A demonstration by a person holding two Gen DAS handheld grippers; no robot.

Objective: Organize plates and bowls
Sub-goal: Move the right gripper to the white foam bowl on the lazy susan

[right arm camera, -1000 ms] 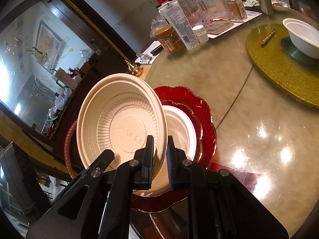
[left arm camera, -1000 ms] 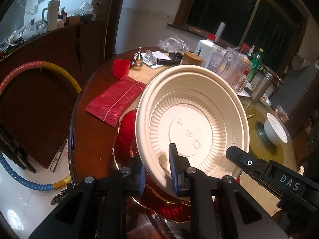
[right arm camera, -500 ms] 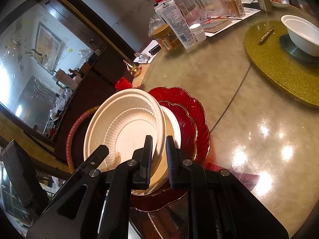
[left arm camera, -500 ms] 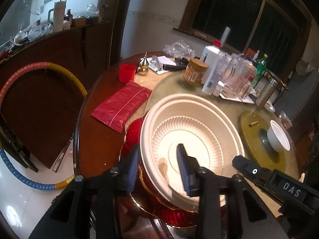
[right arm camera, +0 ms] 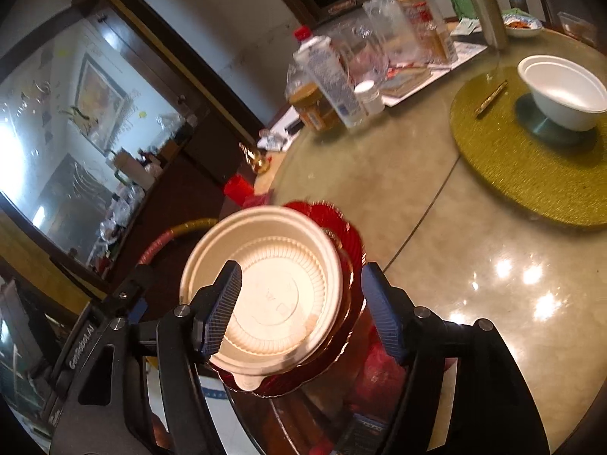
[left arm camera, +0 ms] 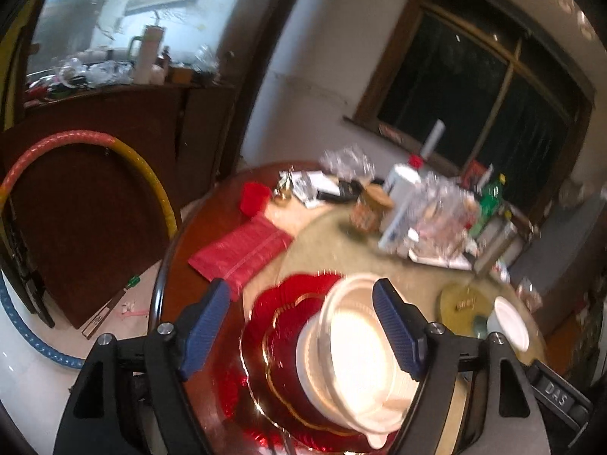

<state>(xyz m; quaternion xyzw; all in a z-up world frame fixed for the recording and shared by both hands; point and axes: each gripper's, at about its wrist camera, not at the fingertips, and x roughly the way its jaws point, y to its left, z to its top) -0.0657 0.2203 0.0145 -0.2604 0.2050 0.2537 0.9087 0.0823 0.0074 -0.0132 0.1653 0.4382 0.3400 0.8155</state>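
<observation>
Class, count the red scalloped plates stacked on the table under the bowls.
2. The large red plate lies on the table; the smaller gold-rimmed red plate sits on it, under the bowls. Others may be hidden beneath.

Cream bowls stacked on red plates, white bowl apart

A cream ribbed bowl (right arm camera: 271, 290) with a small pour tab on its rim sits upright, nested in another cream bowl (left arm camera: 309, 364) of the same kind. The pair rests on 2 stacked red plates with scalloped, gold-edged rims: a smaller red plate (left arm camera: 282, 335) on a larger red plate (left arm camera: 261, 303), near the table (right arm camera: 474, 265) edge. A white bowl (right arm camera: 565, 91) stands upright well apart, on a dark coaster on a round gold mat (right arm camera: 531, 174).
</observation>
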